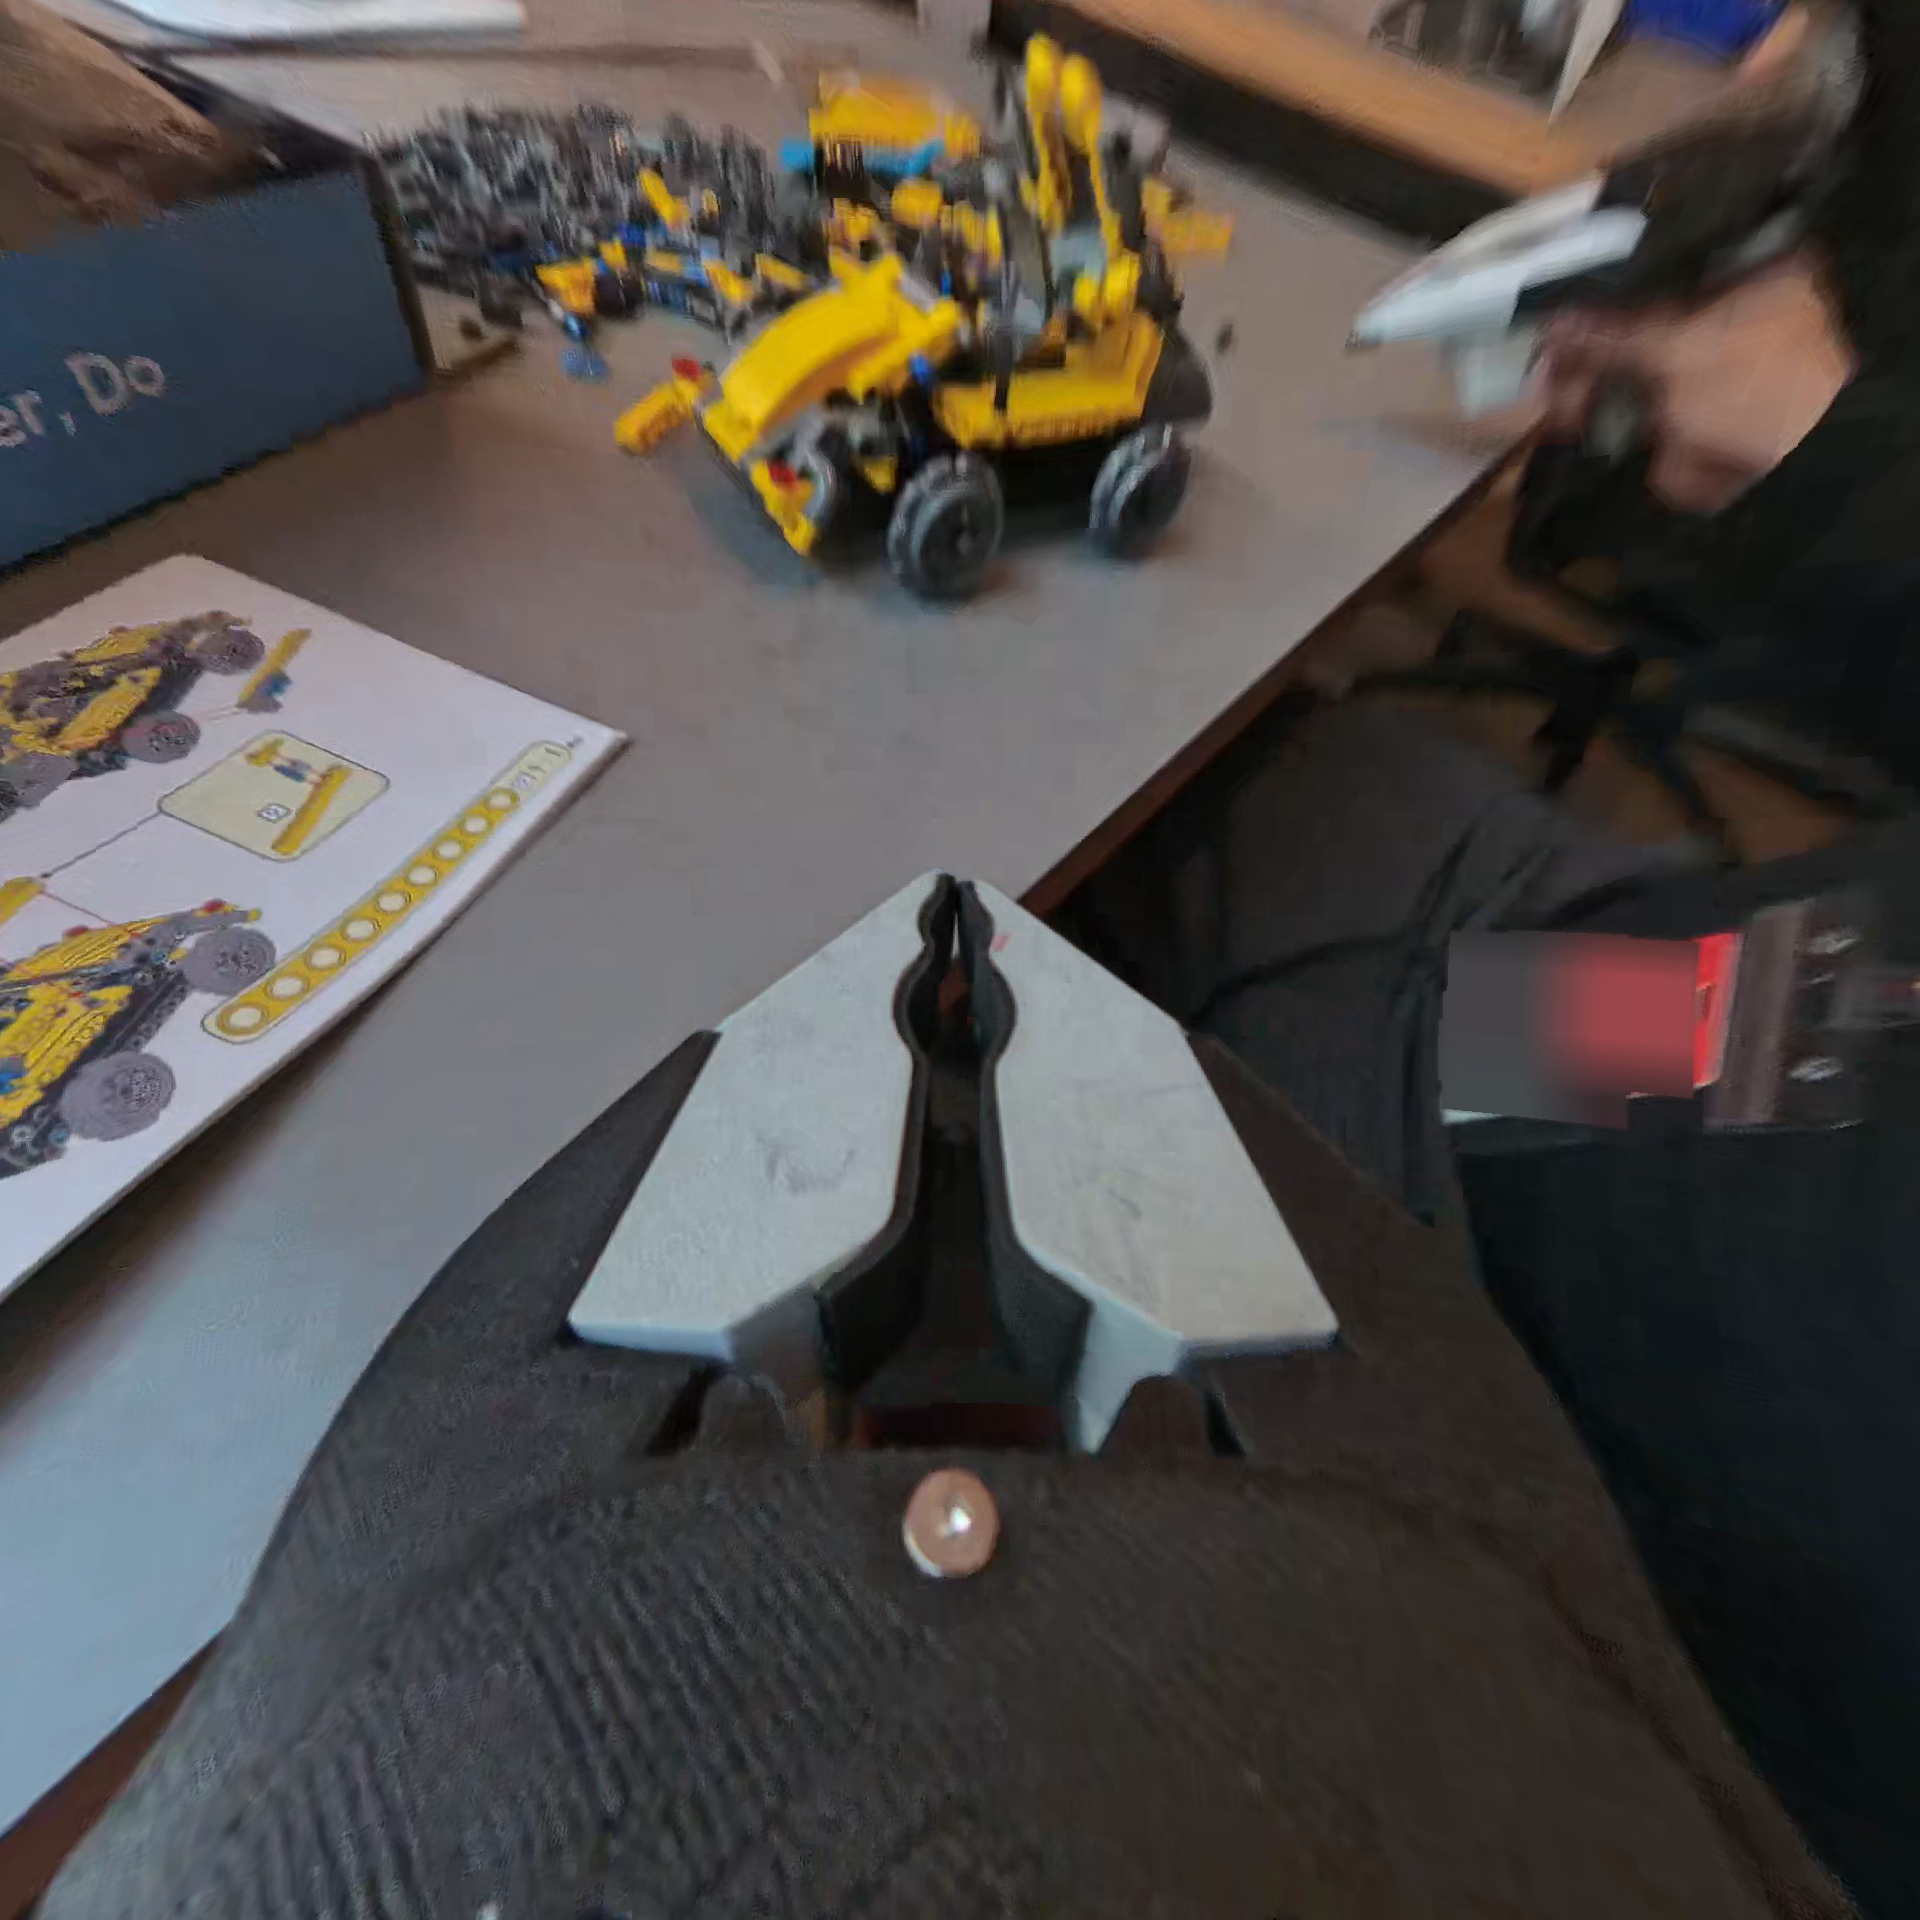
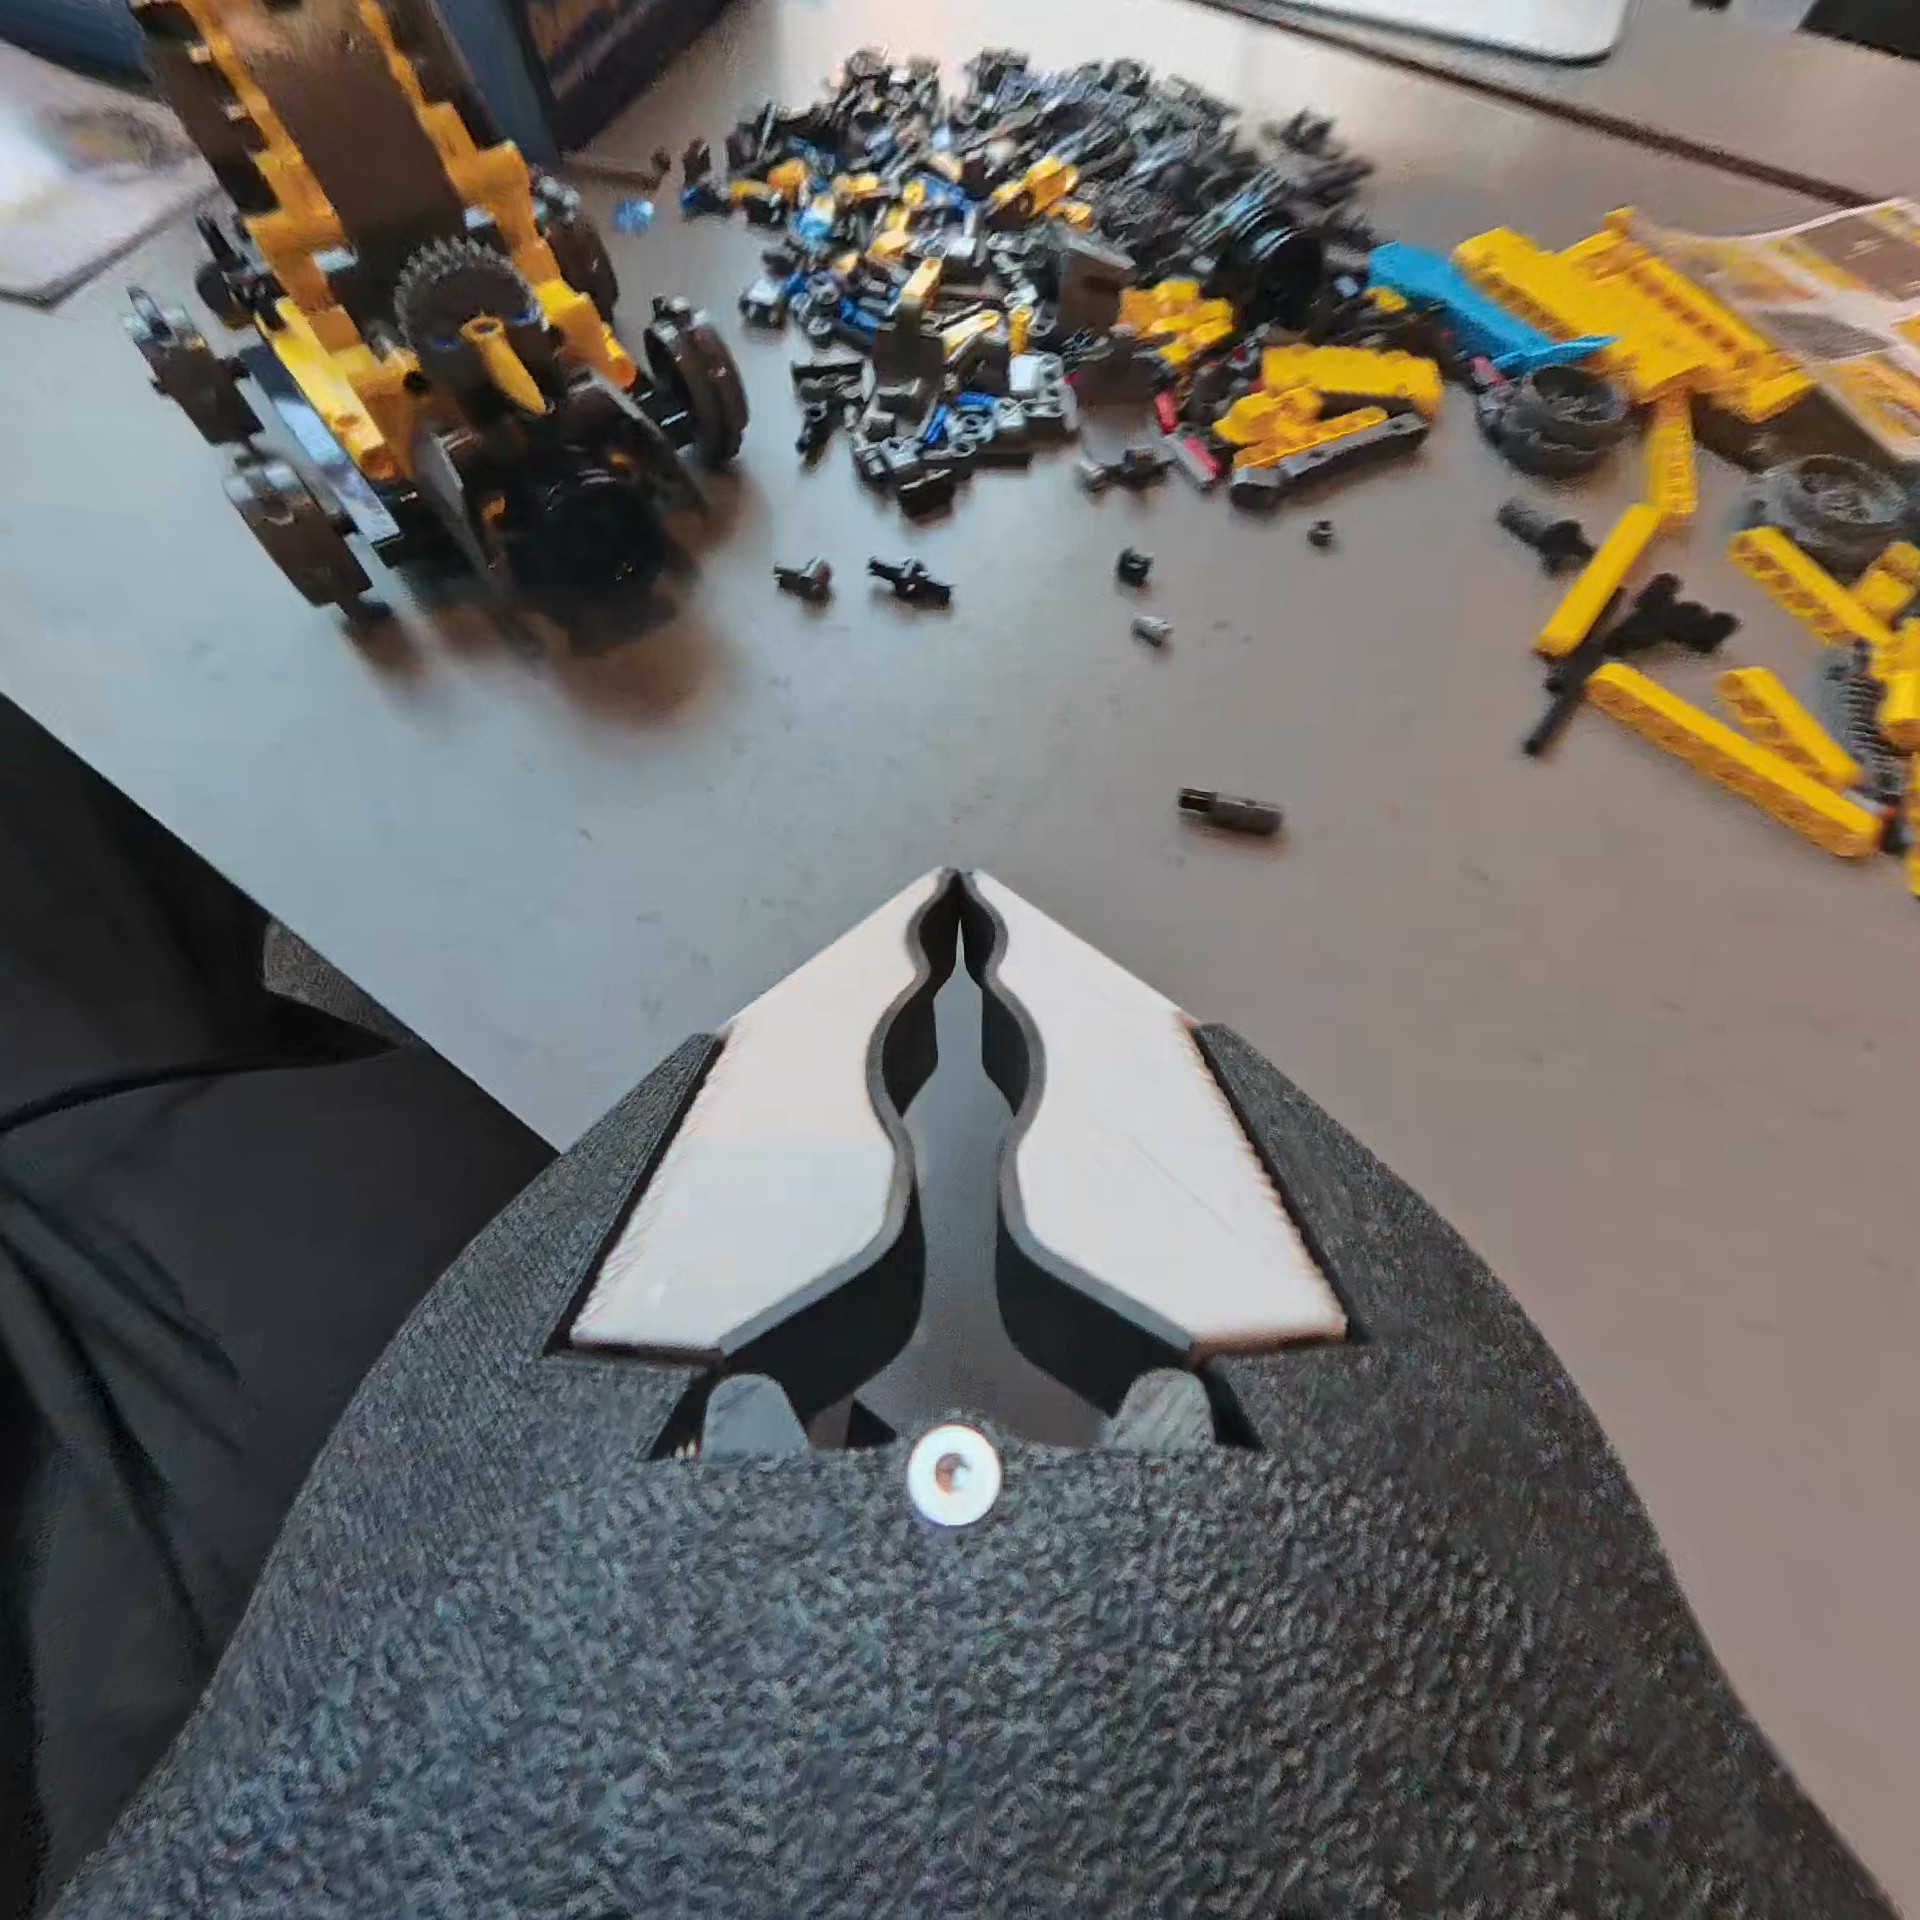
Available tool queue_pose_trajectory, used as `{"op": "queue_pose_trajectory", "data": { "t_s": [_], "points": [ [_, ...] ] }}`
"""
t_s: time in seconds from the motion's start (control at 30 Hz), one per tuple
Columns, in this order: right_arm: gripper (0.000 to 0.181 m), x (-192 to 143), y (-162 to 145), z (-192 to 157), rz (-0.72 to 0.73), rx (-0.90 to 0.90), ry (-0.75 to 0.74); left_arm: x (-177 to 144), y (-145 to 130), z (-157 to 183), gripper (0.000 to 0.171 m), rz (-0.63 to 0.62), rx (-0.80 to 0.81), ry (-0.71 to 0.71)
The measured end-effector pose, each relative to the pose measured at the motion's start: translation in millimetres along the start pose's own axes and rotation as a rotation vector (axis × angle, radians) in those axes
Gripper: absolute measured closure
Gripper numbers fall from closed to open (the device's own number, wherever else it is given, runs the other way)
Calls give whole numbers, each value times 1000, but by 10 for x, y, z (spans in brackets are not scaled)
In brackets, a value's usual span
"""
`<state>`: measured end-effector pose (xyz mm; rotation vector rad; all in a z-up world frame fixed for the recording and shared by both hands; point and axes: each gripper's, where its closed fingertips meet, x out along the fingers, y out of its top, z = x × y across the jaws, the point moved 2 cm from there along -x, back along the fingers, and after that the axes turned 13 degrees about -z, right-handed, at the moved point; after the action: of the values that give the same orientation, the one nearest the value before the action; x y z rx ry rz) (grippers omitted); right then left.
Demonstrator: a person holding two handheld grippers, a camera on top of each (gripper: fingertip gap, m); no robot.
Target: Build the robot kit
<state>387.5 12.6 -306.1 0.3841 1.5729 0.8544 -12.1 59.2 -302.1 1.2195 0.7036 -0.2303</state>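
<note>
A yellow and black toy brick vehicle with black wheels stands on the grey table; it also shows in the right wrist view at the upper left. A pile of loose small bricks lies behind it. My left gripper is shut and empty at the table's near edge, beside an open instruction booklet. My right gripper is shut and empty, above the table near its front edge; a small dark pin lies nearest to it. The right gripper also shows far right in the left wrist view.
A dark blue box stands at the back left. Long yellow beams, spare tyres and a plastic bag lie at the right. Several small black pins are scattered mid-table. A person's dark-clothed legs are beside the table edge. The tips of one gripper are about 40 centimeters away from the tips of the other.
</note>
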Motion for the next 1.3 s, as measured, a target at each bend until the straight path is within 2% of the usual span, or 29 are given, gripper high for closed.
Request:
{"op": "queue_pose_trajectory", "data": {
  "t_s": [0.03, 0.1, 0.23, 0.33, 0.5, 0.6, 0.63, 0.7, 0.77, 0.87, 1.0, 1.1, 1.3],
  "points": [
    [181, 87, 29, -61, -28, -12, -14, 49, -65, 48, 171, -54, 41, 43],
    [181, 188, 146, -186, -13, -35, -8, 96, -176, 154, 159, -84, 48, 65],
    [181, 273, 296, -235, 33, -7, -11, 32, -379, 139, 122, -79, -95, 132],
    [173, 336, 301, -204, 29, 39, 32, -69, -537, 97, 100, -63, -180, 162],
    [175, 325, 341, -217, 18, 85, 151, -90, -551, 121, 100, 28, -218, 134],
    [174, 333, 510, -108, 70, 55, 95, -52, -458, 175, 101, 82, -206, 75],
    [175, 359, 550, -52, 88, 40, 58, -52, -406, 207, 100, 97, -223, 28],
    [177, 401, 588, -104, 88, -12, 127, -131, -192, 278, 101, 179, -254, -96],
    [181, 407, 620, -116, 103, -62, 153, -201, 10, 185, 104, 297, -210, -94],
    [181, 533, 611, -82, 41, -105, 121, -147, 160, 27, 104, 359, -165, -101],
    [181, 640, 640, 116, 9, -102, -44, -225, 330, -115, 114, 470, -98, -103],
    [181, 627, 648, 158, 17, -96, -85, -216, 335, -95, 117, 424, 32, -119],
    [177, 582, 665, 175, 42, -158, -197, -130, 235, -27, 121, 330, 172, -222]
  ]
}}
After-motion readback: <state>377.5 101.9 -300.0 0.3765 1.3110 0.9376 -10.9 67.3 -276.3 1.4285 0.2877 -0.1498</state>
